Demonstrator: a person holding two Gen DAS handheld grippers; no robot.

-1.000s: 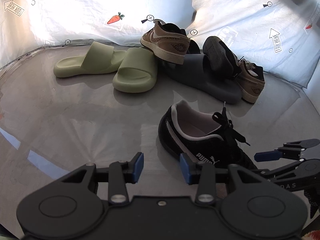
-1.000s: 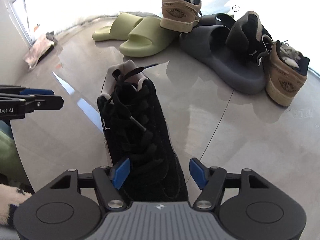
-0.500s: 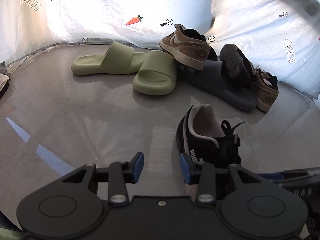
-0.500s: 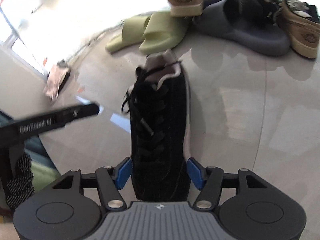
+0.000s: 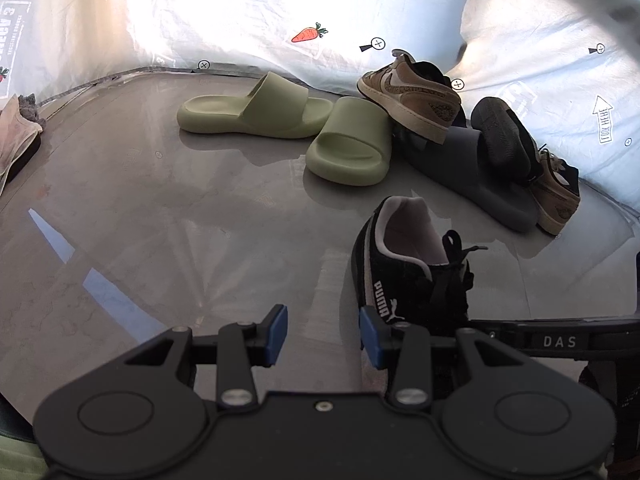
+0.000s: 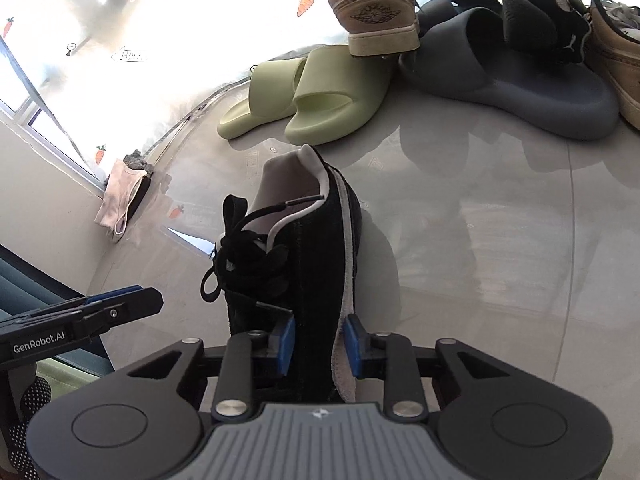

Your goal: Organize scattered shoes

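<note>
black sneaker on the floor, long axis running straight away from my right gripper, whose jaws are closing on its toe; left gripper beside it, part-spread, empty.

Bare floor left open; shoe pile blocks far right; black sneaker near right.

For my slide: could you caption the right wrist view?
Right gripper closing on a black sneaker, with green slides waiting behind.
</note>
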